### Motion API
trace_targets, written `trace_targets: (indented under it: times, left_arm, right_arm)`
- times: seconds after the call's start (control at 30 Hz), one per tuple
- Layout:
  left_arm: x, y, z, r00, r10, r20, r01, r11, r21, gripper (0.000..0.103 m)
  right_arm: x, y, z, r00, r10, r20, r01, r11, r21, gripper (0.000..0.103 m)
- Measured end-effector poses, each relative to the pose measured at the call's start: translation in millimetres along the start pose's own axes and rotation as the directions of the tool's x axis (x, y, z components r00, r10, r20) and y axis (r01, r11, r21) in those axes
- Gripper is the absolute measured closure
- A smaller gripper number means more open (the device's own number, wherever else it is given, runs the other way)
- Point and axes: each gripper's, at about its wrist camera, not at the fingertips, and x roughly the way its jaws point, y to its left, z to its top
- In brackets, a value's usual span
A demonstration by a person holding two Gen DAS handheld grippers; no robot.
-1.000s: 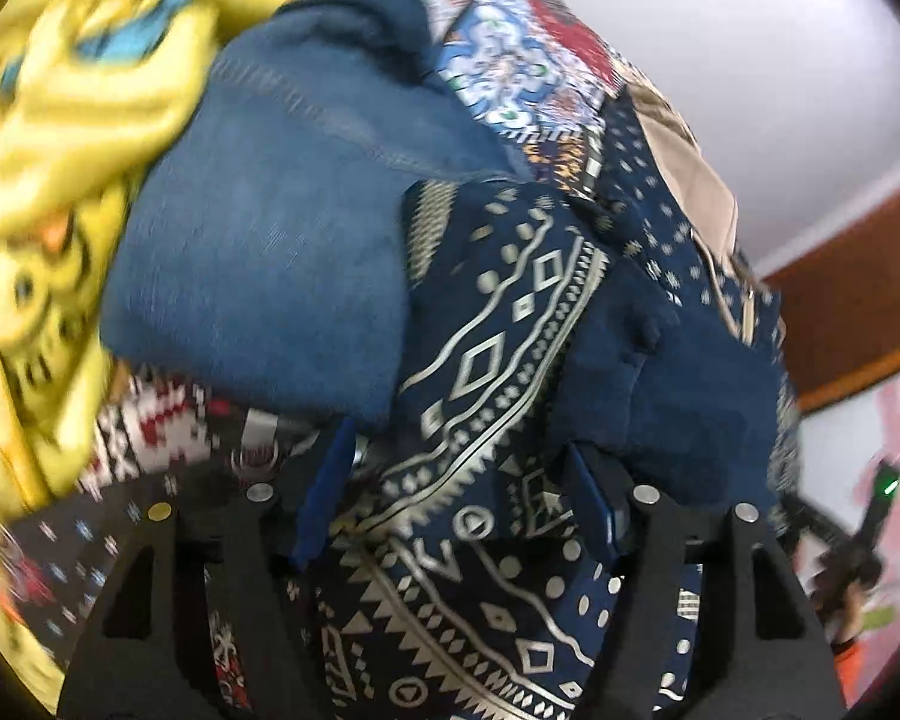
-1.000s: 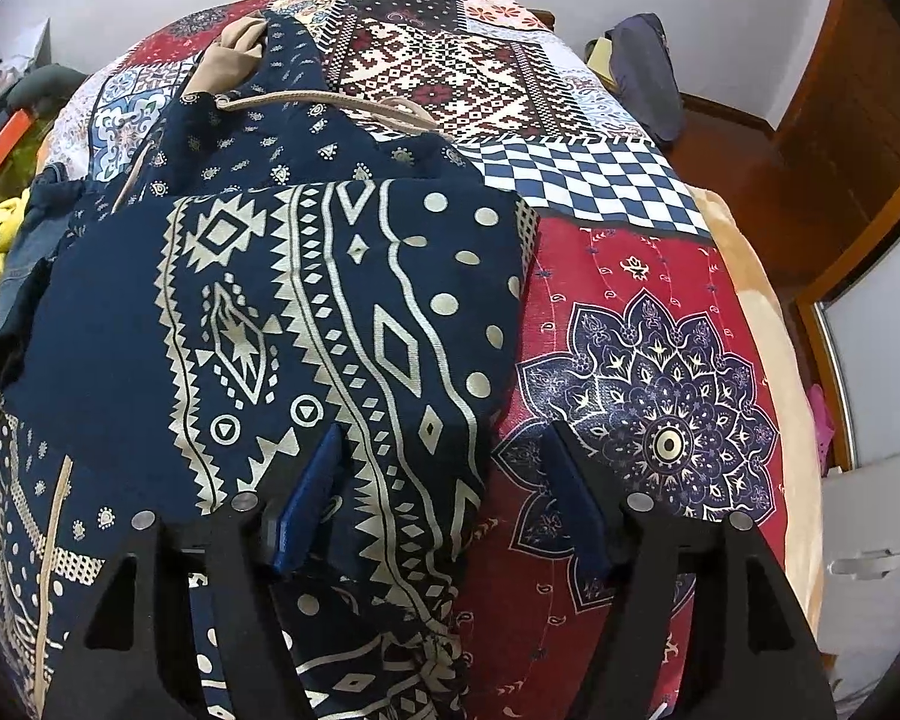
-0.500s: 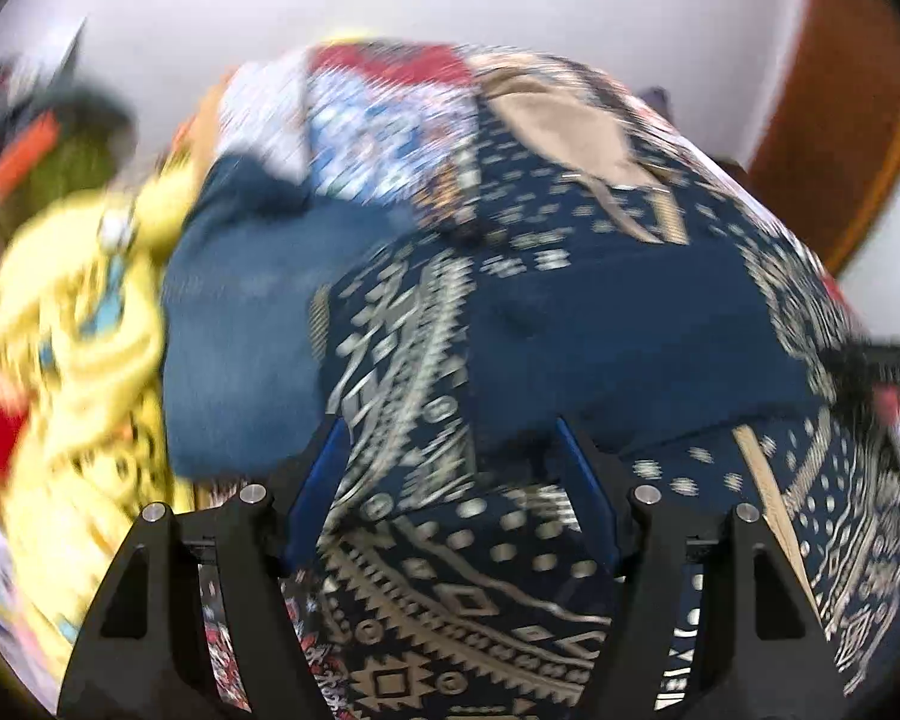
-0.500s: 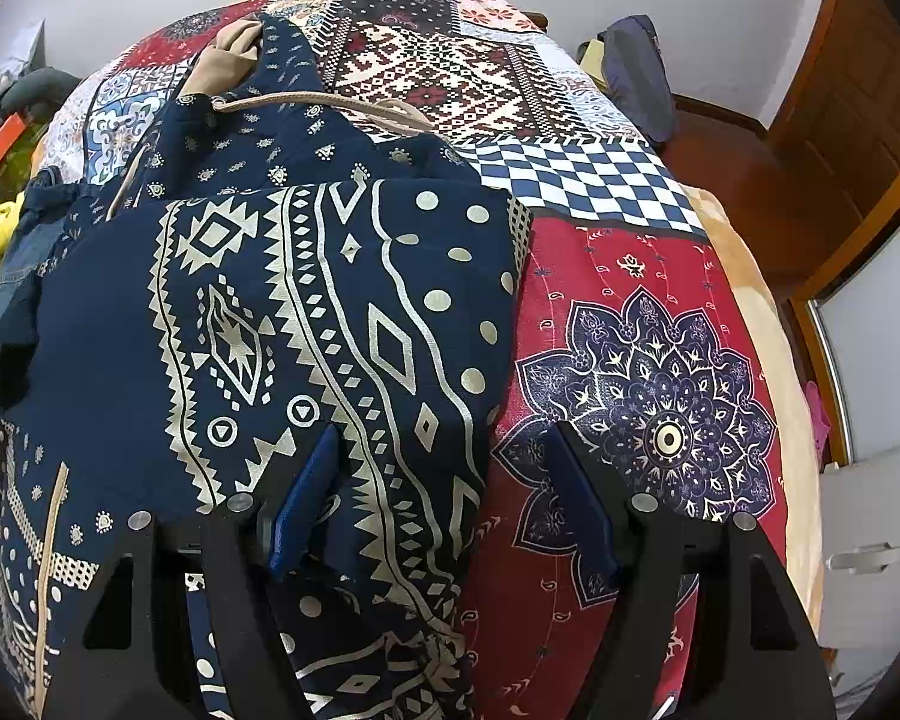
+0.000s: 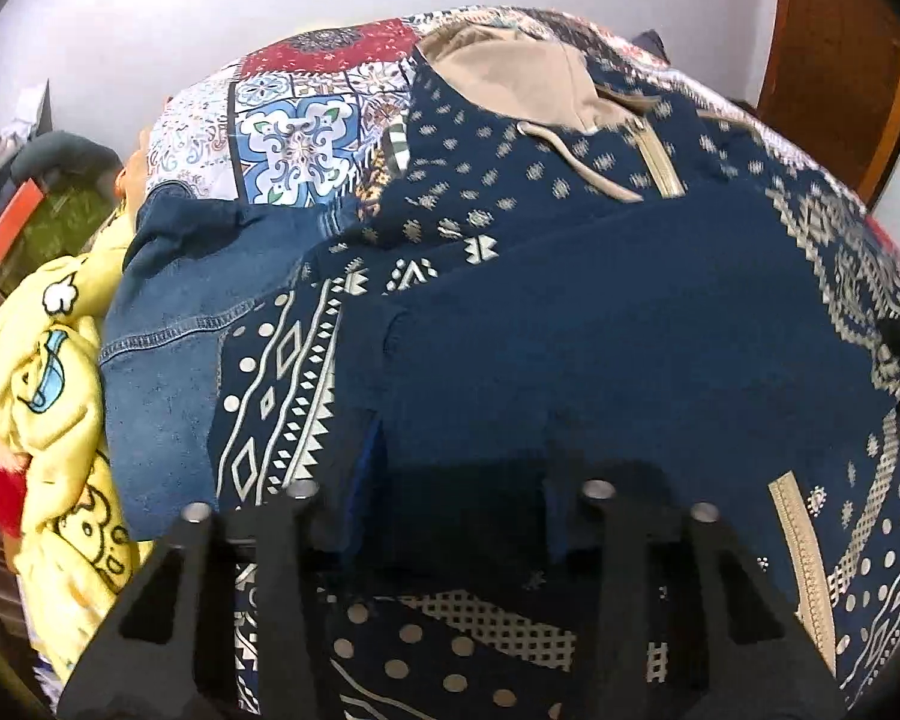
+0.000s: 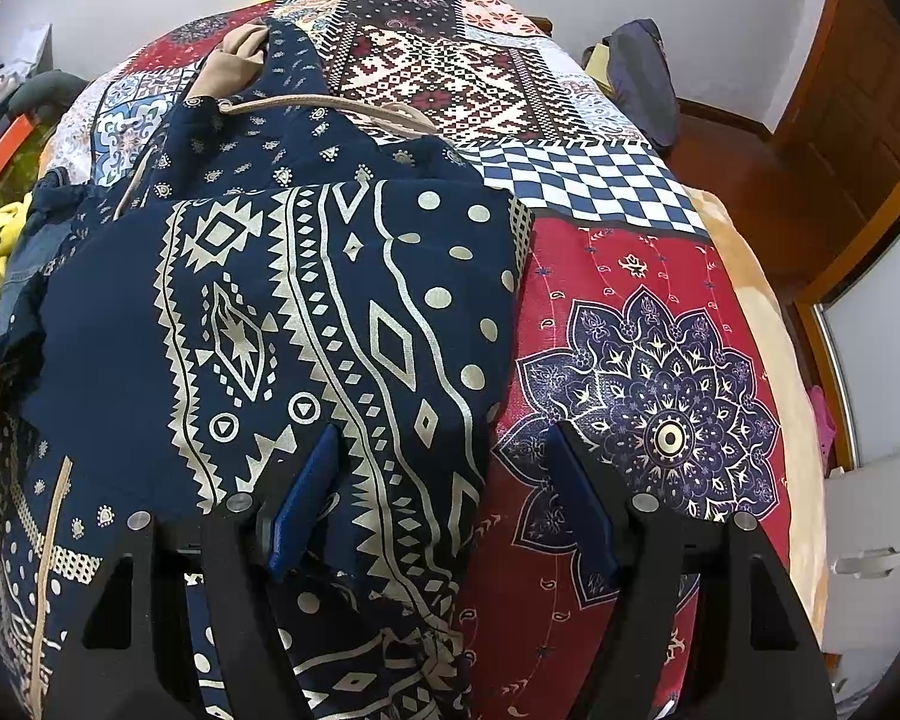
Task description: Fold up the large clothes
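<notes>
Patchwork bedding (image 6: 648,312) in red, white and blue is covering a bed and filling both views, with a pale wall behind and a wooden door (image 6: 858,138) showing at the upper right of the right wrist view. A navy hoodie (image 6: 258,312) printed with cream geometric bands is lying across the bedding, taking up the left and centre of the right wrist view; its tan-lined hood (image 5: 522,72) and drawstring are sitting toward the top centre of the left wrist view. A denim garment (image 5: 168,324) is lying just beside the hoodie at the left of that view, and a yellow cartoon-print blanket (image 5: 48,420) is bunching at the far left edge.

The left gripper (image 5: 450,474) is sitting low in the centre of its frame, its jaws having just been closing, and a plain navy fold of the hoodie is lying between and over its fingers, hiding the pads; whether they are pressing the cloth I cannot tell. The right gripper (image 6: 438,498) is standing with its blue fingers (image 6: 306,498) spread wide at the bottom centre of its view, straddling the hoodie's right edge, one finger resting over the printed cloth and the other over the red bedding, pinching nothing.

A dark garment (image 6: 642,78) is lying heaped at the bed's far right corner.
</notes>
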Motion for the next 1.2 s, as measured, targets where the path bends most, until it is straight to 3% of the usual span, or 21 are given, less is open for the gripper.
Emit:
trace_targets:
  times: [0.03,0.1,0.3,0.47,0.67,0.77,0.83,0.97,1.03,1.2]
  left_arm:
    - [-1.6,3.5,0.3,1.0,0.002,0.002,-0.002,1.0,-0.003,0.08]
    - [-9.8,20.3,-1.0,0.999,-0.038,0.011,0.038,0.999,-0.037,0.083]
    - [-36.9,93.4,-10.4,0.998,-0.042,0.037,0.048,0.984,-0.173,0.085]
    - [-38.5,136.9,-32.1,0.999,0.037,-0.025,-0.041,0.98,-0.193,0.085]
    - [-41.0,162.3,-47.8,0.995,0.064,-0.077,-0.078,0.978,-0.195,0.085]
    - [-52.9,158.3,-39.9,0.998,0.049,-0.046,-0.056,0.983,-0.176,0.075]
    - [-61.6,151.5,-26.9,1.0,0.027,-0.008,-0.028,0.986,-0.164,0.055]
    - [-77.2,127.4,7.5,0.998,-0.033,0.06,0.04,0.992,-0.117,0.049]
    - [-83.0,112.1,29.5,0.993,-0.065,0.098,0.073,0.993,-0.089,0.041]
    - [-80.4,80.3,84.3,0.978,-0.138,0.155,0.146,0.988,-0.041,0.036]
  right_arm:
    - [0.2,-0.4,0.0,1.0,0.002,0.0,-0.002,1.0,0.0,0.035]
    - [0.6,-1.0,-0.1,1.0,0.004,0.0,-0.004,1.0,-0.002,0.034]
    - [0.9,1.2,0.2,1.0,-0.008,-0.004,0.008,1.0,-0.008,0.034]
    - [1.0,2.2,3.7,1.0,-0.018,-0.026,0.018,1.0,0.01,0.034]
    - [-8.1,5.8,13.1,0.998,-0.042,-0.044,0.042,0.999,0.004,0.034]
    - [-23.8,12.0,23.2,0.999,-0.042,-0.009,0.042,0.999,-0.017,0.034]
    - [-37.9,18.4,33.5,0.999,-0.041,0.03,0.042,0.998,-0.038,0.034]
    - [-65.4,38.2,58.6,0.992,-0.032,0.12,0.043,0.995,-0.09,0.034]
    - [-75.1,48.9,72.3,0.987,-0.027,0.16,0.045,0.992,-0.115,0.034]
    - [-75.9,78.9,105.5,0.978,-0.002,0.208,0.035,0.987,-0.156,0.034]
